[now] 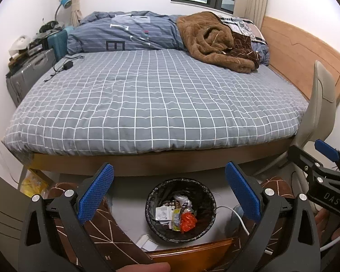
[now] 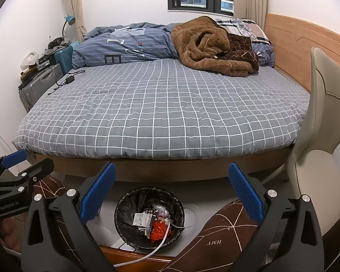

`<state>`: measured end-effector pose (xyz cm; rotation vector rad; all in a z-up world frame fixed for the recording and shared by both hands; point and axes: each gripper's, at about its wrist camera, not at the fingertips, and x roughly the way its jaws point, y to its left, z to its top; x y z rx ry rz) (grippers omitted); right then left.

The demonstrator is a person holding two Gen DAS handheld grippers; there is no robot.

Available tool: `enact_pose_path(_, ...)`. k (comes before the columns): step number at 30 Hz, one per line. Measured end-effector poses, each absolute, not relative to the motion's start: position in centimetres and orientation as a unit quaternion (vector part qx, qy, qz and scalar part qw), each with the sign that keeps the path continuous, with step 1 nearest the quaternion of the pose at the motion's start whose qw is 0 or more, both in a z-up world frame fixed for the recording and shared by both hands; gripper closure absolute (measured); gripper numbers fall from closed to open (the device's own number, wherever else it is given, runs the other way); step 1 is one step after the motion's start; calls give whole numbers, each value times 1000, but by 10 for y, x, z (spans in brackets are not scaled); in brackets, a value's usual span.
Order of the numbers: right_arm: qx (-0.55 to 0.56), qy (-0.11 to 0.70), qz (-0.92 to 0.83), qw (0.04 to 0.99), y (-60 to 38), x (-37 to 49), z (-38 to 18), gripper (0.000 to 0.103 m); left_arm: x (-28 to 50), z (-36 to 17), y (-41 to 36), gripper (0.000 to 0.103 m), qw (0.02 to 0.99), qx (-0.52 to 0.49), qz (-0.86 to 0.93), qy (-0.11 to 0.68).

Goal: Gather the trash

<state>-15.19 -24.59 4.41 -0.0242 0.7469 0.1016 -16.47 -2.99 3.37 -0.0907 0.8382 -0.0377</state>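
Note:
A round bin with a black liner [image 1: 180, 209] stands on the floor below the bed's foot, also in the right wrist view [image 2: 149, 218]. Inside lie a white box [image 1: 163, 214], an orange-red wrapper [image 1: 188, 221] and other scraps. My left gripper [image 1: 168, 195] hangs open above the bin, blue pads wide apart, nothing between them. My right gripper [image 2: 172, 196] is open too, over the bin's right side, and empty. Each gripper shows at the edge of the other's view: the right one [image 1: 321, 174] and the left one [image 2: 15, 176].
A bed with a grey checked cover [image 2: 161, 108] fills the middle; a brown blanket [image 2: 206, 45] and blue duvet lie at its head. A beige chair [image 2: 321, 140] stands right. Suitcases [image 2: 45, 79] line the left wall. A white cable [image 2: 161, 242] crosses the bin. A person's brown-trousered legs [image 2: 217, 238] are below.

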Motion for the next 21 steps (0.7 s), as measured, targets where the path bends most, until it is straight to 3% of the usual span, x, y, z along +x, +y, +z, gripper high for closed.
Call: enact_pose_path(21,-11,364,51,930,-243,-153,44,8,-163,35,-36,6,913,-32,-24,406)
